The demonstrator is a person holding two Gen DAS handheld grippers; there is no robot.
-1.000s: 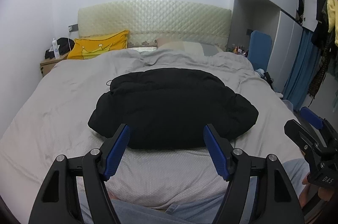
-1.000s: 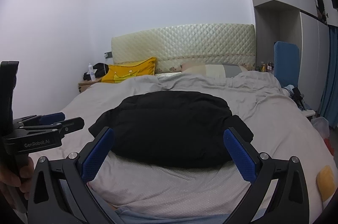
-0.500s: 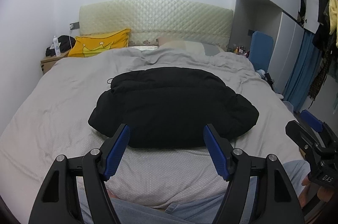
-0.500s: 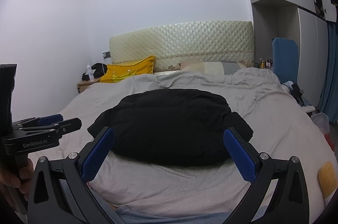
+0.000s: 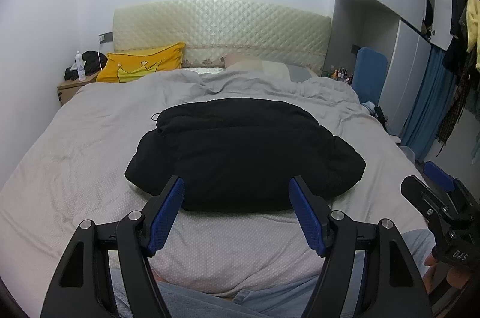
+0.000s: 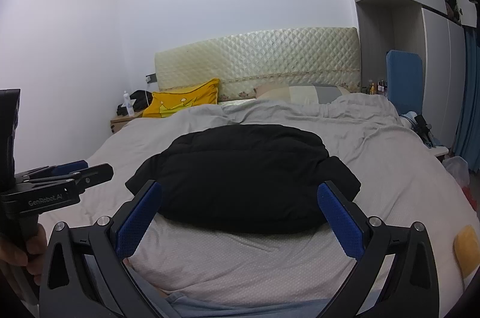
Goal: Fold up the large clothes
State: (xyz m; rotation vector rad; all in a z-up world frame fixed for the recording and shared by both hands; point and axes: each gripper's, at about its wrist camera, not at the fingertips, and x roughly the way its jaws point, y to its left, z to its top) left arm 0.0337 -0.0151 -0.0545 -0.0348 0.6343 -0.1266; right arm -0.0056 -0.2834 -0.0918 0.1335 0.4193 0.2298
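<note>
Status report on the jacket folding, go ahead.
Left hand-held gripper open, empty. Right hand-held gripper open, empty. Black jacket bundled on bed, untouched. Nothing in the way.

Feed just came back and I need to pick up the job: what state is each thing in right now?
Jacket: black, folded into a puffy bundle, lying on the bed, not gripped.
Left gripper: open, empty, short of the jacket.
Right gripper: open, empty, short of the jacket.
Duvet: spread over the bed, wrinkled.
Yellow pillow: propped against the headboard.
Bottle: upright on the nightstand.
</note>
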